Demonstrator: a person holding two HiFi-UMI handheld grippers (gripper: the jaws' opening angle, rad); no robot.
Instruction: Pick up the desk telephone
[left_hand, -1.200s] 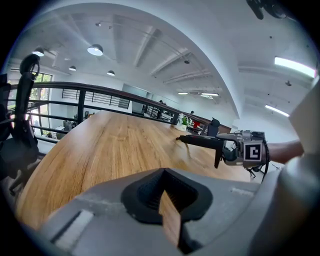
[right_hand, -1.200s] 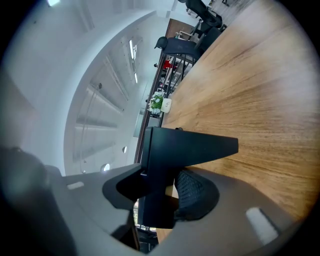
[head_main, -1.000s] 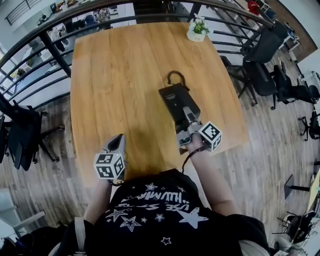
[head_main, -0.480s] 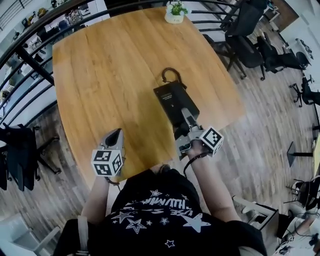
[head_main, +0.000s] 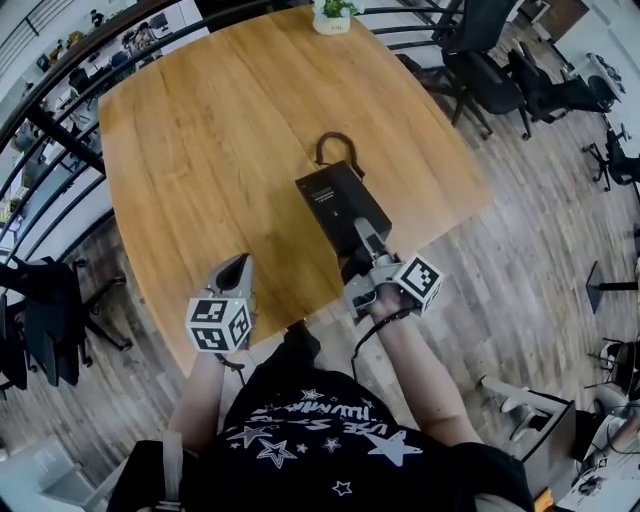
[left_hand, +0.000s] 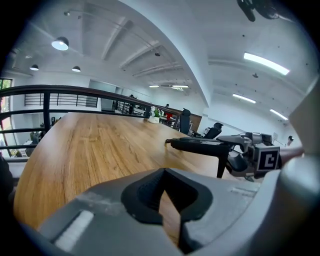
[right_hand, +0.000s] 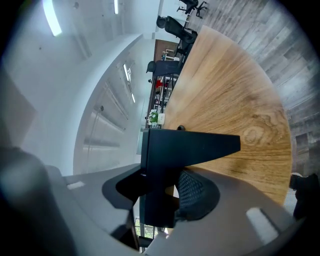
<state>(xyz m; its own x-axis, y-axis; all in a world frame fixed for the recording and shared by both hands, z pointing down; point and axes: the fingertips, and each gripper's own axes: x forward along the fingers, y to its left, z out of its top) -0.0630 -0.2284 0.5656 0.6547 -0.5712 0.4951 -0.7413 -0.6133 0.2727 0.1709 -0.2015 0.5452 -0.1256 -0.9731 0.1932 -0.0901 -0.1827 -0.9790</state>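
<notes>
The desk telephone is a flat black unit with a looped black cord at its far end. My right gripper is shut on its near end and holds it just above the wooden table. In the right gripper view the phone's black edge is clamped between the pads of the right gripper. The left gripper view shows the phone raised off the wood. My left gripper hovers over the table's near edge, shut and holding nothing; in its own view the left gripper has only wood beyond it.
A small potted plant stands at the table's far edge. A dark railing runs along the left and far sides. Office chairs stand on the wooden floor to the right. The person's torso is against the near edge.
My right gripper has drawn the phone a little toward the table's near edge. My left gripper has shifted slightly and rolled. The head view has swung.
</notes>
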